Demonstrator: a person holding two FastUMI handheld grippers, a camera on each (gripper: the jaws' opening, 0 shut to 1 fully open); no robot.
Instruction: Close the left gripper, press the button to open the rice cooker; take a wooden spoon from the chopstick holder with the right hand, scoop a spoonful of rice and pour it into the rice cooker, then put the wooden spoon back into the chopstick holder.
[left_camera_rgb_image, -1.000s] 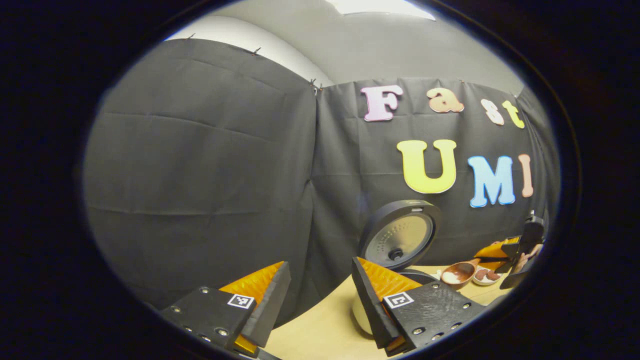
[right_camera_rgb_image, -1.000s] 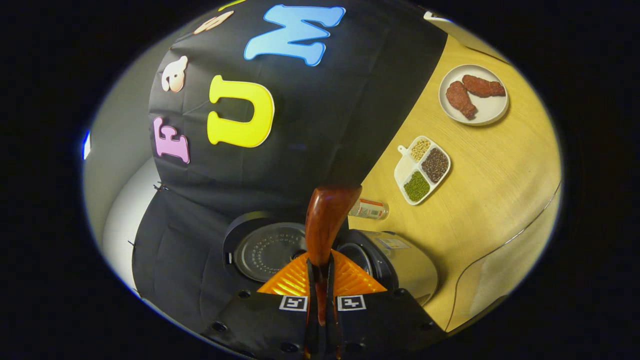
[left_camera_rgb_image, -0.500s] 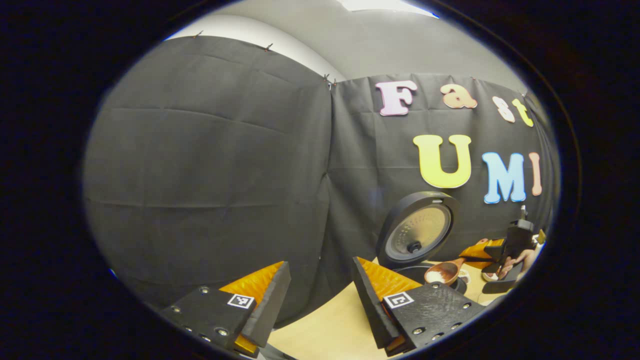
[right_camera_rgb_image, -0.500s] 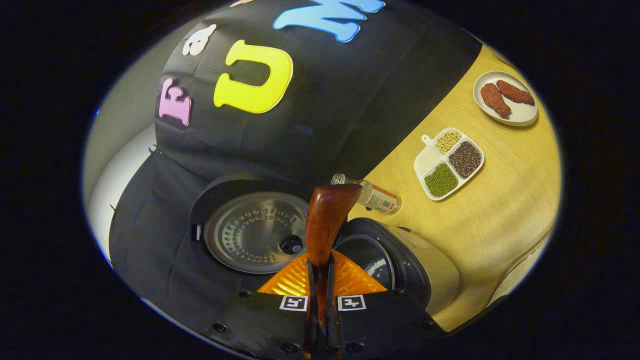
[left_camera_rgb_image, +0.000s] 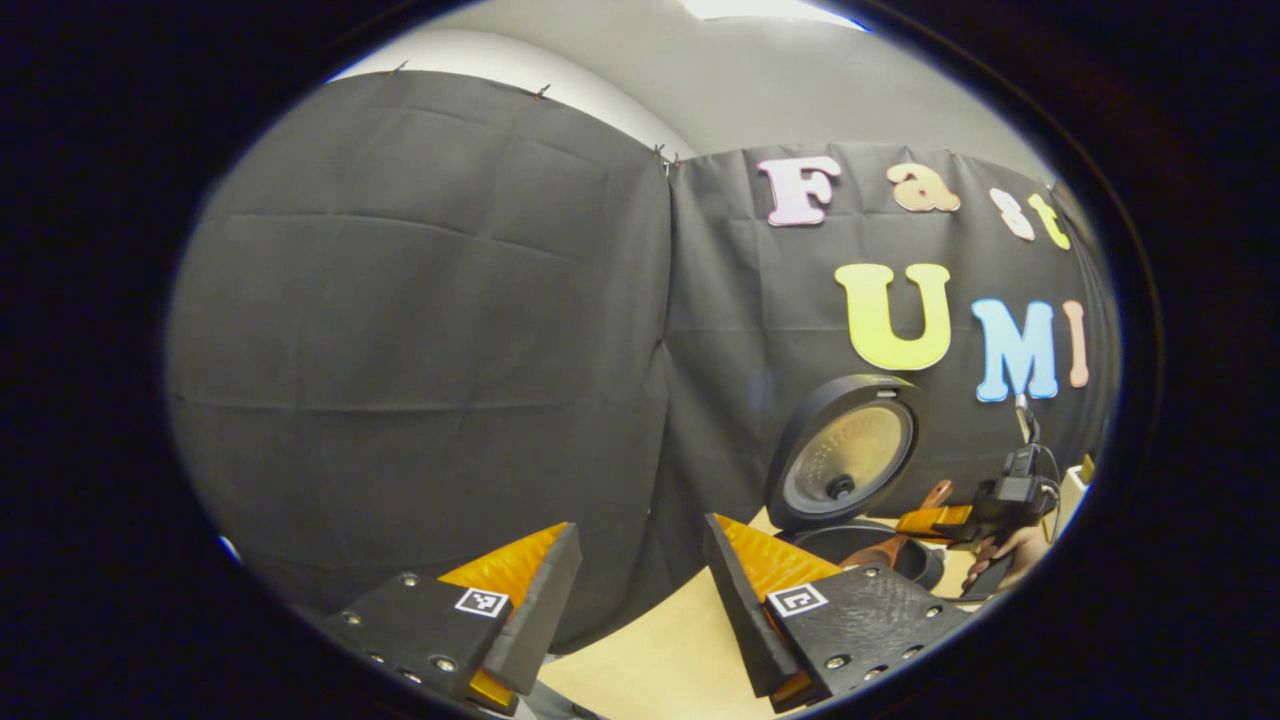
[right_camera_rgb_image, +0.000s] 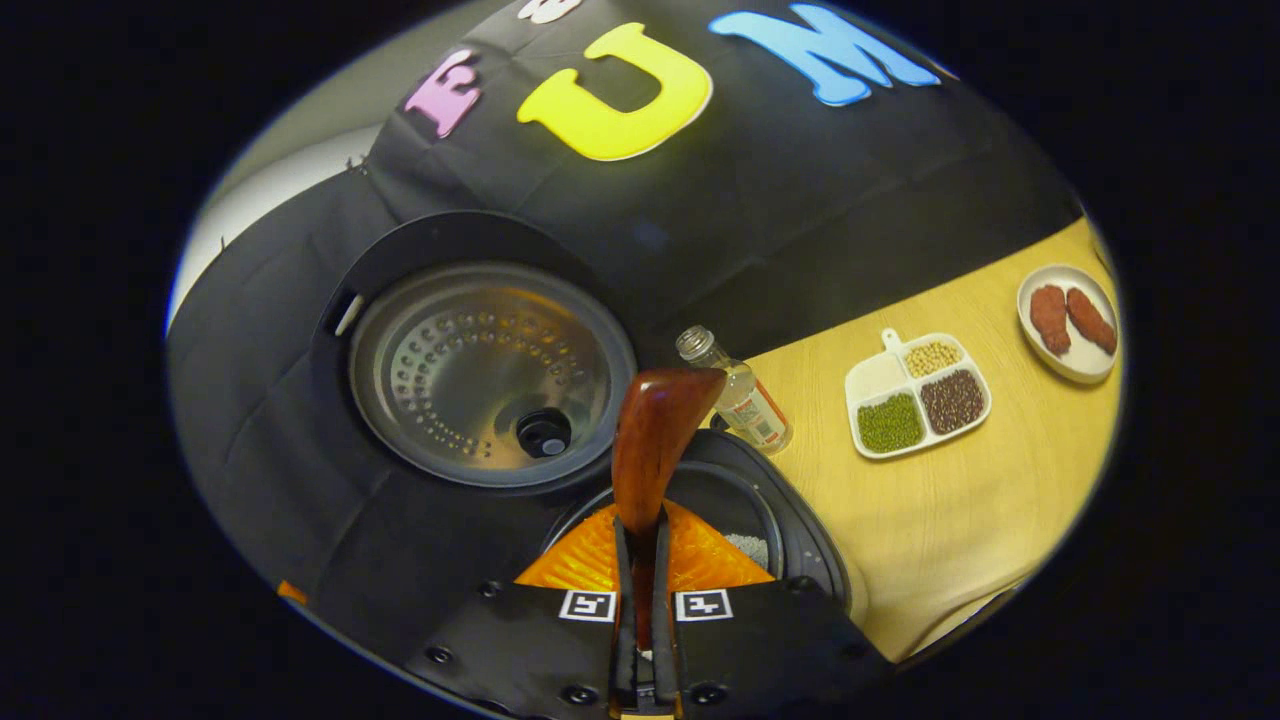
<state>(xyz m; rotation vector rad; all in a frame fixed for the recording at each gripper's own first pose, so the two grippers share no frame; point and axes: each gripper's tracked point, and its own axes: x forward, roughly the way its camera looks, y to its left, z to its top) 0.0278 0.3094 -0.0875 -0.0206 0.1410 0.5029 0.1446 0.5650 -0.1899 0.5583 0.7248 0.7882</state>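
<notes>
Since half a second ago the right tool (right_camera_rgb_image: 640, 560) has swung in over the rice cooker (right_camera_rgb_image: 800, 545), and the wooden spoon (right_camera_rgb_image: 655, 440) has rolled over: the left gripper view, which then showed the bowl face up with white rice in it, now shows the spoon (left_camera_rgb_image: 885, 548) tipped with its brown back upward above the pot's dark opening. The right tool is clenched on the spoon's handle, both fingers pressed against it, with the spoon running forward from between them. In the right gripper view a small patch of white rice (right_camera_rgb_image: 748, 547) lies inside the inner pot just beside the tool's right finger. The cooker's lid (right_camera_rgb_image: 480, 365) stands open and upright against the booth wall, its perforated metal inner plate facing the camera. Just behind the cooker a small clear bottle (right_camera_rgb_image: 735, 395) stands tilted on the bench (right_camera_rgb_image: 960, 520). Further right sit a divided white tray (right_camera_rgb_image: 915, 395) holding green, dark, pale and white grains, and near the edge a white plate (right_camera_rgb_image: 1075, 320) with two reddish-brown pieces.

The left tool (left_camera_rgb_image: 640, 600) is released, its fingers well apart and empty, held off to the left of the cooker (left_camera_rgb_image: 865, 555) above the bench edge. From there the open lid (left_camera_rgb_image: 848, 455) is seen, and a hand (left_camera_rgb_image: 1010, 550) holding the right tool (left_camera_rgb_image: 935, 520).
</notes>
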